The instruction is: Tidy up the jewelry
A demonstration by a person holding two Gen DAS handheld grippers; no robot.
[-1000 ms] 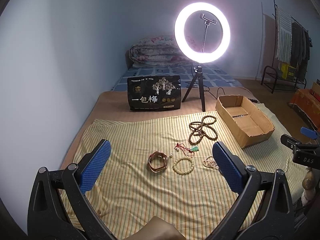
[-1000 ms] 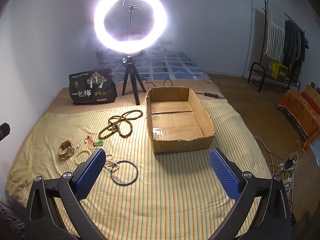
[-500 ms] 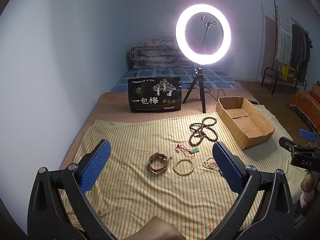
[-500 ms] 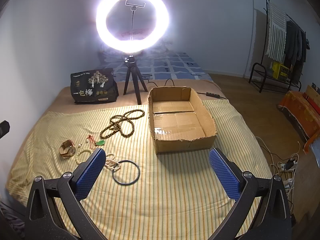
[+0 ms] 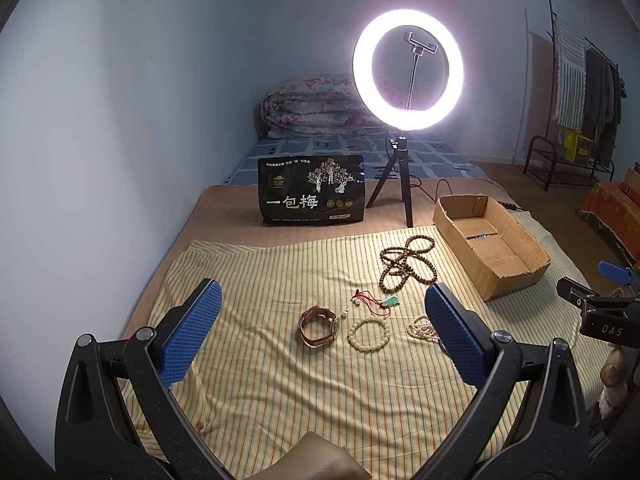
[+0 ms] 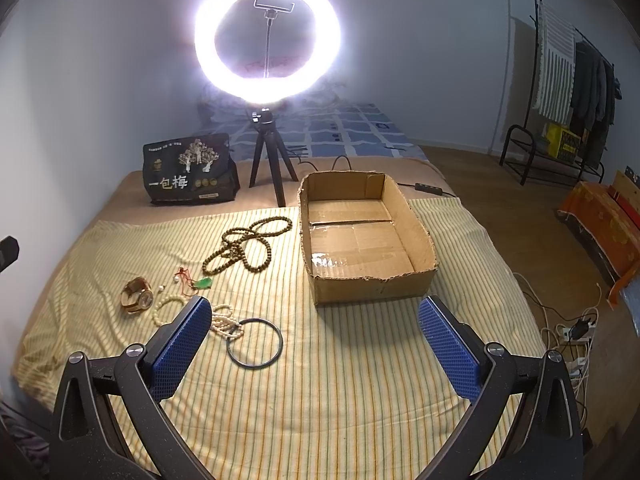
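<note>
A pale blue room with a low bed along the wall, and over its near end a yellow striped cloth [image 6: 360,380] is spread as the work surface. At the far edge of the cloth a lit ring light [image 6: 267,38] stands on a small tripod, with a black snack bag [image 6: 188,170] upright to its left. To the right of the tripod sits a shallow cardboard box [image 6: 372,284], open at the top; its taped floor is bare, nothing lies in it. All the jewelry is out on the cloth to the left of the box: a long string of brown beads [image 6: 244,248] looped over itself nearest the box, a green pendant on a red cord [image 6: 204,282] below that, a watch [image 6: 137,295] with a brown strap further left, a pale bead bracelet [image 5: 369,334] just beside the watch, a heap of pearls [image 6: 226,322], and a thin black ring [image 6: 254,343] touching the pearls. The left gripper [image 5: 318,334] hangs over the cloth with its blue pads spread wide and nothing between them, the watch and bracelet in the gap ahead. The right gripper [image 6: 314,342] is likewise spread and empty, its left pad in front of part of the pearls and the bracelet. A clothes rack [image 6: 568,92] stands against the far right wall.
</note>
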